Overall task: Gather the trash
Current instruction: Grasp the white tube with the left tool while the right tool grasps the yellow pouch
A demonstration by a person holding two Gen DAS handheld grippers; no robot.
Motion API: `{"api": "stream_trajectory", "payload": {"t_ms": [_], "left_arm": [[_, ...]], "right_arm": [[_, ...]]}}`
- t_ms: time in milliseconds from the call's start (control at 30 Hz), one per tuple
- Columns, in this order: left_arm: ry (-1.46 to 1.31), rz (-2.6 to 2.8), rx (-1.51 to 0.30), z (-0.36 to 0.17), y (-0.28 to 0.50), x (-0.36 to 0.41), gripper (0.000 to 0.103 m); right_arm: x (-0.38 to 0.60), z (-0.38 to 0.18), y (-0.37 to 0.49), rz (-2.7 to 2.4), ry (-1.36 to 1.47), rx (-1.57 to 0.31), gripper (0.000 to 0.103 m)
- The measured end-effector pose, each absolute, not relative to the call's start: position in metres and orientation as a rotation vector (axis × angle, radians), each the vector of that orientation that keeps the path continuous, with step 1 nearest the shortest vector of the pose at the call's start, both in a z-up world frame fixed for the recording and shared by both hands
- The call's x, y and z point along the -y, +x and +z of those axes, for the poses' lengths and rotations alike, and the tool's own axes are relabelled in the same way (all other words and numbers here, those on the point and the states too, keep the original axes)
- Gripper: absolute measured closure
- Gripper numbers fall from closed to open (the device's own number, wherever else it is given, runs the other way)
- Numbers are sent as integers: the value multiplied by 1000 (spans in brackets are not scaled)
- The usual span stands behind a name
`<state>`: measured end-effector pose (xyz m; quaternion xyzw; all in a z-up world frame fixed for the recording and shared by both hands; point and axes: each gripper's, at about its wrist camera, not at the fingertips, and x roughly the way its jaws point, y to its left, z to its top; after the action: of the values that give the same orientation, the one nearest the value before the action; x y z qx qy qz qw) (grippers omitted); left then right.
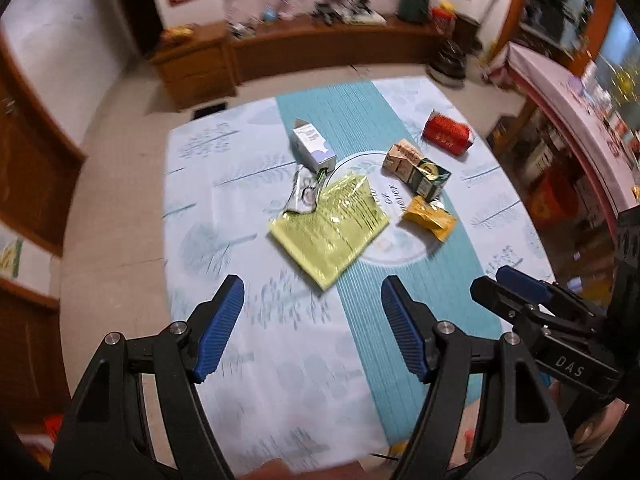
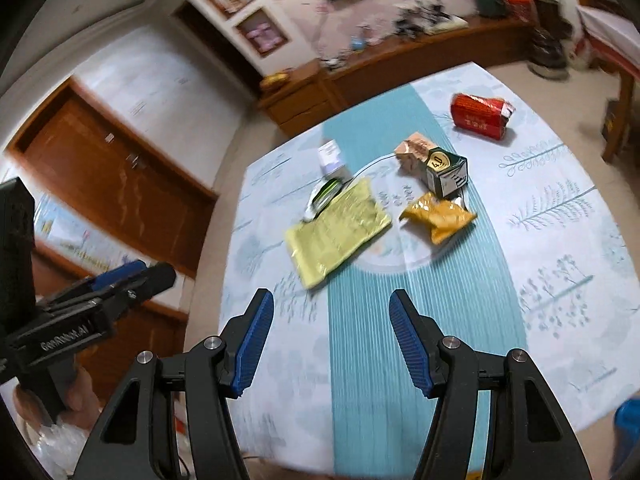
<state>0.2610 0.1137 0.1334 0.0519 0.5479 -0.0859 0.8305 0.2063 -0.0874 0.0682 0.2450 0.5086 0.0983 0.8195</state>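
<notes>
Trash lies in the middle of the table: a flat yellow-green wrapper, a crumpled silver wrapper at its upper left corner, a white-and-blue carton, a brown and green box, an orange packet and a red box. My left gripper hangs open over the near part of the table, short of the yellow-green wrapper. My right gripper is open too, nothing between its pads, just nearer than the same wrapper.
The table wears a pale blue cloth with a teal stripe. A long wooden sideboard with clutter runs along the far wall. A wooden door is at the left. A shelf unit with a pink cover stands to the right.
</notes>
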Motion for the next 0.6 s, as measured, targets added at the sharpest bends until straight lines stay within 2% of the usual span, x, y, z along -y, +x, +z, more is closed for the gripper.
{"api": "stream_trajectory", "payload": {"t_ms": [300,600], "left_arm": [[114,-290,-1358,15,416,-118,34],[9,-305,-1530,-79,480,-118,36]], "right_arm": [[59,2,321,36,557,-1117,42],[47,-50,358,-18,586,-1190,42]]}}
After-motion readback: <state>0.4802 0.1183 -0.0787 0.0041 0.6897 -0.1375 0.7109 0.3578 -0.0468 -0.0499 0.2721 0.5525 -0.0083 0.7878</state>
